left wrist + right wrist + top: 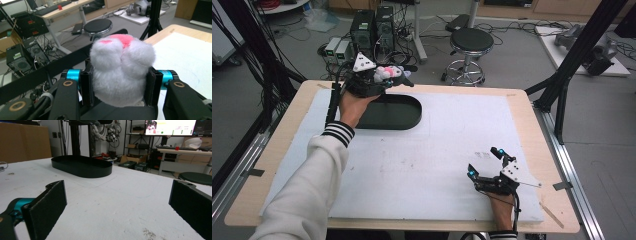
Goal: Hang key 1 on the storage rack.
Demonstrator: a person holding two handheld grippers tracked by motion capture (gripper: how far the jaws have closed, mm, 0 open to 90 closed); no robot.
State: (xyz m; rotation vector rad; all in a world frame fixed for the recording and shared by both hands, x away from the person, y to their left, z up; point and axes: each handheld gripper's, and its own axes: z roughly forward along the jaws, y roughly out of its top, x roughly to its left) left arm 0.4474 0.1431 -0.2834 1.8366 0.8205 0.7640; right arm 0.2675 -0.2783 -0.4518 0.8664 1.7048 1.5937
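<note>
Up at eleven o'clock on the table, the plush [121, 72] sits pinched in the left gripper [384, 76], just above the tray [404, 117]. I'd lower it over the middle before releasing. Right gripper [486, 162] rests wide, empty, at five o'clock.

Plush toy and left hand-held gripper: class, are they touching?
Touching. In the left gripper view, the plush toy sits squeezed between both black pads of the left hand-held gripper, its fur bulging over them.
</note>
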